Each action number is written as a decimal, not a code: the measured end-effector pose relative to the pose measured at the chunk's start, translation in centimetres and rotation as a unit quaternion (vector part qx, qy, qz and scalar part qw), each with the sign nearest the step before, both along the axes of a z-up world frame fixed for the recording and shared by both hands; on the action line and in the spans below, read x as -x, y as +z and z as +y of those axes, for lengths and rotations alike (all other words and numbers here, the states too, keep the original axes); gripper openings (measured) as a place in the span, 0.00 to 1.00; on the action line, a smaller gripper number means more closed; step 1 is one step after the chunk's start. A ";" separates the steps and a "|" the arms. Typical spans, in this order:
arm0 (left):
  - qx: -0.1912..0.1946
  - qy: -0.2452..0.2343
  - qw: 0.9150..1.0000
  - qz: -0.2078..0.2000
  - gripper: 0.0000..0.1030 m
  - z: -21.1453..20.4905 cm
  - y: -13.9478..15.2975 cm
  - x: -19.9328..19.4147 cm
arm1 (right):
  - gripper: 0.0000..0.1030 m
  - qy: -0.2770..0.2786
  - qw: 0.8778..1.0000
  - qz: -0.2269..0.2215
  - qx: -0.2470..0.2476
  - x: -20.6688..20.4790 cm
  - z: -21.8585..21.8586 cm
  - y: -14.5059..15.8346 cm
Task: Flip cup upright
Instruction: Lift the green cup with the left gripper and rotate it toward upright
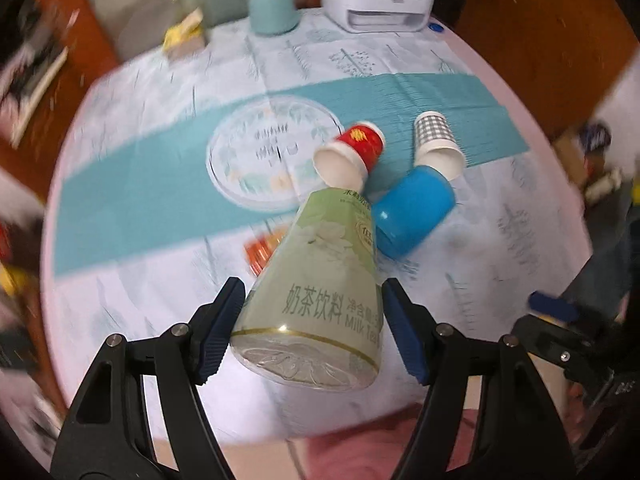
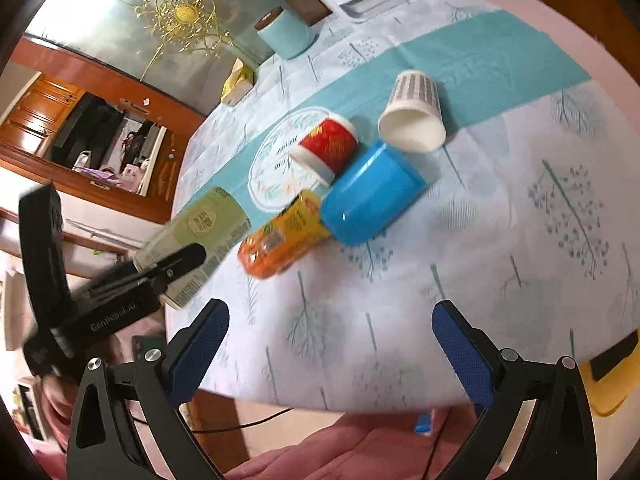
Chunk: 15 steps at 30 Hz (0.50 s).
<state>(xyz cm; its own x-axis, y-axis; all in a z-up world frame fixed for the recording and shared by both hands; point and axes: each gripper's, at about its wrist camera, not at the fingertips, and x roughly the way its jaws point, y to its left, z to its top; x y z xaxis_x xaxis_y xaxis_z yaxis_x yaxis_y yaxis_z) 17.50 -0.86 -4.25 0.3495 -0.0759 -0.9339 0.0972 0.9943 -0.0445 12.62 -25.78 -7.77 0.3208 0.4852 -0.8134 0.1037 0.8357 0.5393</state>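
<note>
— On the tablecloth (image 2: pixel 520 208), which cups lie tipped?
— Red cup (image 1: pixel 354 151), checked cup (image 1: pixel 438 145), blue cup (image 1: pixel 412 212) and orange cup (image 2: pixel 280 234), clustered together.
— And the hands?
— Left gripper (image 1: pixel 312 320) clasps the green cup (image 1: pixel 320 296), tilted above the table's near edge. Right gripper (image 2: pixel 330 344) hangs spread, holding nothing.

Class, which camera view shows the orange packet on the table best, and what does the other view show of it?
The right wrist view shows the orange packet best: all of it is visible, lying beside the blue cup. In the left wrist view, only a blurred orange edge peeks out behind the green milk tea cup between the left claw's fingers.
</note>
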 end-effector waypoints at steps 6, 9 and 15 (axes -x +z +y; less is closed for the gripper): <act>0.074 0.068 0.995 0.020 0.66 0.9 -3.8 4.3 | 1.00 -0.015 0.999 0.044 -0.023 1.9 -1.2 -1.7; 0.091 0.081 0.992 0.028 0.66 0.7 -5.7 5.6 | 1.00 -0.025 0.997 0.062 -0.028 2.5 -1.5 -2.7; 0.115 0.109 0.986 0.051 0.66 -0.2 -9.5 7.0 | 1.00 -0.035 0.995 0.090 -0.014 3.1 -1.8 -4.6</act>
